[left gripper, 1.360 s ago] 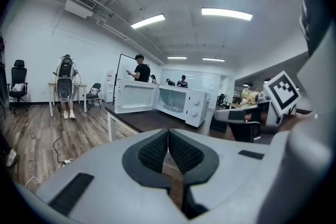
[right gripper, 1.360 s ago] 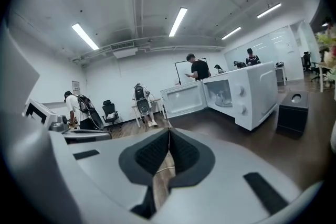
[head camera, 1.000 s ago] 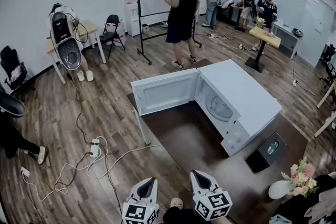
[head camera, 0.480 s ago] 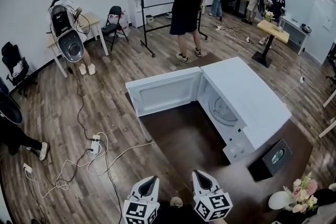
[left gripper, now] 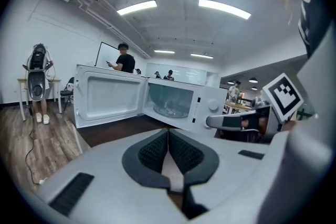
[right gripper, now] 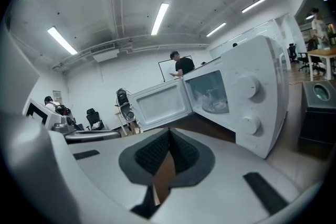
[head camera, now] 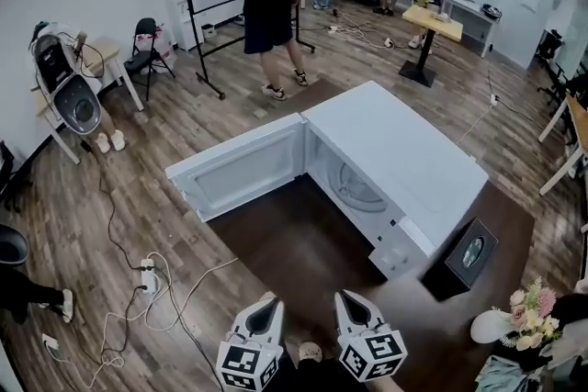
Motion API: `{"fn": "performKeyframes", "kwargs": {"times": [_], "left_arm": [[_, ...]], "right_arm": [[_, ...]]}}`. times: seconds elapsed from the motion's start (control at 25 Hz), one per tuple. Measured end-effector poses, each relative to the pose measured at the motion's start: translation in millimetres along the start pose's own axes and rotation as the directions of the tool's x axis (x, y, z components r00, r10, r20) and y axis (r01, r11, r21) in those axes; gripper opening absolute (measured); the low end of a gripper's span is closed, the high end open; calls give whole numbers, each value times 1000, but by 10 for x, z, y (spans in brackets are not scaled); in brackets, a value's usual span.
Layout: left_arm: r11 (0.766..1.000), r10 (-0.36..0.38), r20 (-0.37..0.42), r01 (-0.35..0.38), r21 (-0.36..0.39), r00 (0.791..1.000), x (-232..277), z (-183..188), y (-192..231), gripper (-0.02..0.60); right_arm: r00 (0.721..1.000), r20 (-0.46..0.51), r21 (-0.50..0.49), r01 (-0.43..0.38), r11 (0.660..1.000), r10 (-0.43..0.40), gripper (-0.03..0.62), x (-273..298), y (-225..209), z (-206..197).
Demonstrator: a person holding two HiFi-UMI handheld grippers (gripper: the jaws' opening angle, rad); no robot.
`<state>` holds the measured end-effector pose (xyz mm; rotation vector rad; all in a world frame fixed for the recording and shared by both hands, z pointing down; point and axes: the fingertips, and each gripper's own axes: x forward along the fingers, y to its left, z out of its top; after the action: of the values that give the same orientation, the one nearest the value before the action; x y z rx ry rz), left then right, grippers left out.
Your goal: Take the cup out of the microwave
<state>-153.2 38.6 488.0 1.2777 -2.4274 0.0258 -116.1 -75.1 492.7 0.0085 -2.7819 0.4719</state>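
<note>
The white microwave (head camera: 404,170) stands on a dark brown table (head camera: 303,243), its door (head camera: 241,174) swung open to the left. Inside, a clear glass cup (left gripper: 169,107) stands on the turntable; the same cup (right gripper: 212,98) shows in the right gripper view. My left gripper (head camera: 266,305) and right gripper (head camera: 345,299) sit side by side at the table's near edge. Both point at the open cavity and are well short of it. Each is shut with nothing between its pads, as the left gripper (left gripper: 168,131) and right gripper (right gripper: 169,134) show close up.
A black box (head camera: 471,254) sits right of the microwave, with a white vase of flowers (head camera: 519,328) nearer. Cables and a power strip (head camera: 147,275) lie on the wood floor at left. A person (head camera: 271,5) stands beyond the table by a whiteboard.
The microwave has grown larger and slid left in the head view as I came nearer. Both grippers stay low in the frame, still shut.
</note>
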Motion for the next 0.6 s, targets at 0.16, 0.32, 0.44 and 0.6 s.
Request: {"fn": "performKeyframes", "kwargs": {"times": [0.16,0.32,0.44,0.6], "left_arm": [[993,-103,-23,104,46,994,425,137,117,8],[974,-211,-41,214,79,977,893,320,215,8],[942,-316,-70,321,101,946,1156,437,260,8],[893,-426,-107,437,112,898,1468,592,337,8]], "right_arm": [[996,19,35,83,996,-83,-8,224,-202,59],[981,40,67,186,980,-188,-8,430,-446,136],[956,60,101,279,955,-286,-8,539,-541,208],[907,73,138,402,905,-414,-8,660,-638,341]]}}
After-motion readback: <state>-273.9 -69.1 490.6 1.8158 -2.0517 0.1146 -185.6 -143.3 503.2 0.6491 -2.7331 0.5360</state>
